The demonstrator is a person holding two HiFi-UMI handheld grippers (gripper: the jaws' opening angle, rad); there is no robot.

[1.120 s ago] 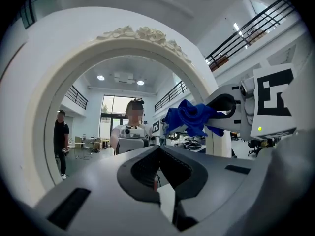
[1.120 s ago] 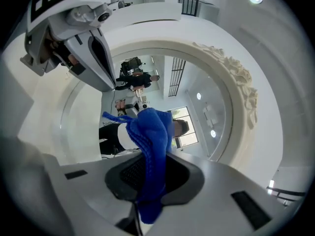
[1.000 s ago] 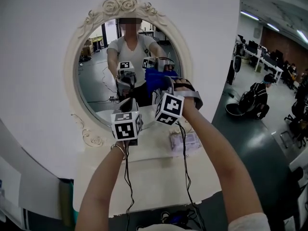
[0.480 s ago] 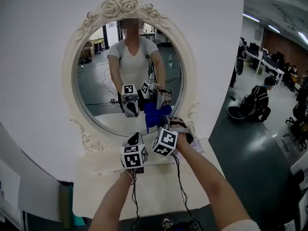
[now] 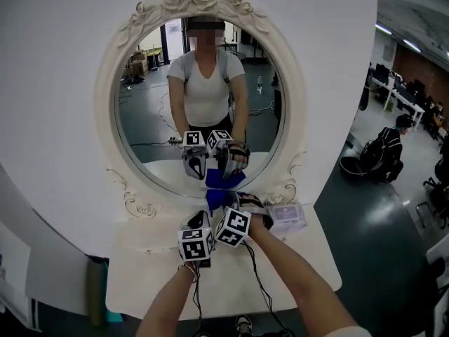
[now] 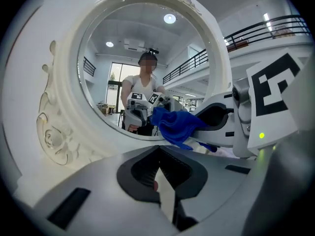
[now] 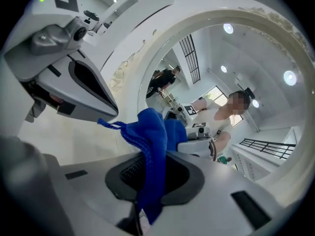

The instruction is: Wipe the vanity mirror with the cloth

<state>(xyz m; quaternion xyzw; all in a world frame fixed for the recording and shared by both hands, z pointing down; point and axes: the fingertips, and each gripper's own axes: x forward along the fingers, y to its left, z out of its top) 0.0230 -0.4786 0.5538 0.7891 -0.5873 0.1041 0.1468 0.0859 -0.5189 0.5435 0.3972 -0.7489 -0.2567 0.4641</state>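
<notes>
Grips the blue cloth (image 7: 150,151) between the jaws of the right gripper (image 7: 152,181), clamped narrow on the fabric, with a bunch standing above the pads and a tail hanging below. Holds it low at the bottom of the oval mirror (image 5: 203,83), above the back edge of the vanity top (image 5: 140,272) near its middle, by the lower rim of the ornate white frame (image 5: 105,125); cannot tell whether it touches the glass. Sets the left gripper (image 5: 197,221) just beside, on the left, jaws pressed together on nothing and pointing towards the frame's lower rim. Shows a pale wrapped packet (image 5: 287,215) at the back right of the top, close to the frame.
</notes>
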